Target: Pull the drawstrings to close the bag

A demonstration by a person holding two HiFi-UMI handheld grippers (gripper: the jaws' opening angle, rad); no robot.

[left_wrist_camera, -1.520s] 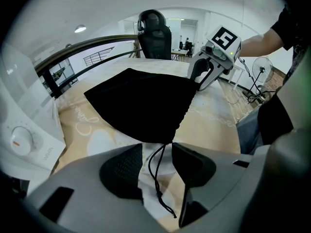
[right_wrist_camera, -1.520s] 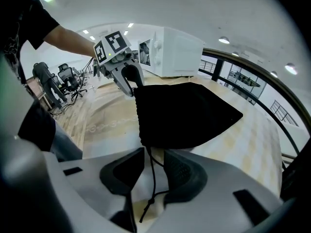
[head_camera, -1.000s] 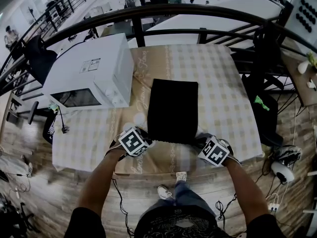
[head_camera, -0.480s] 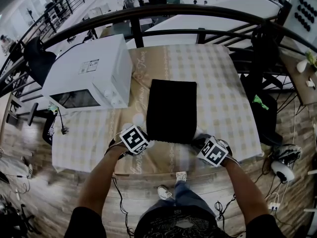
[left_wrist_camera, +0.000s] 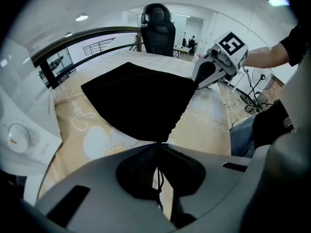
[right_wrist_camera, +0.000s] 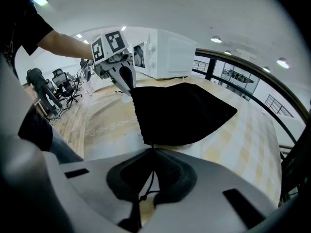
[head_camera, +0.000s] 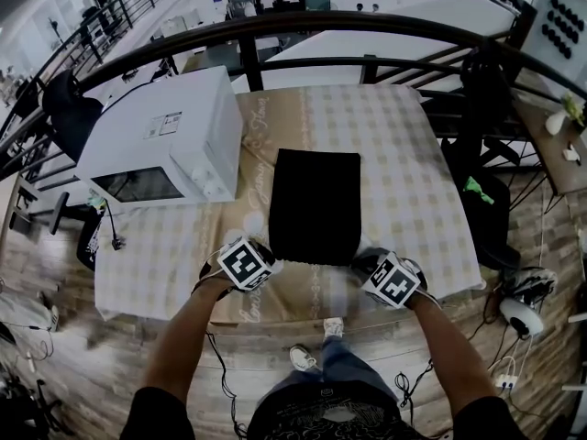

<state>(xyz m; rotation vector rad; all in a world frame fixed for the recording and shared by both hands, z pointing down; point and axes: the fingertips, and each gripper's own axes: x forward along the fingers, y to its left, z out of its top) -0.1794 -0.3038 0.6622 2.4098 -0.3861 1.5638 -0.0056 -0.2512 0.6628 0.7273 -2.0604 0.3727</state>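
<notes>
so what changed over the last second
The left claw has just been closing and is shut on the left thin black drawstring of the flat black fabric bag; the right claw likewise on the right thin black drawstring. Both claws kept their places; bag and white microwave oven stayed put.

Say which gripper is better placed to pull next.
Neither, probably: the left gripper is shut on the left cord, just closed, the right gripper on the right cord, each at a near bag corner. Pull both apart.

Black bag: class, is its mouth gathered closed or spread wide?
Spread wide. The black bag lies flat, its near edge full-width between the left claw and right claw, each shut on a drawstring.
</notes>
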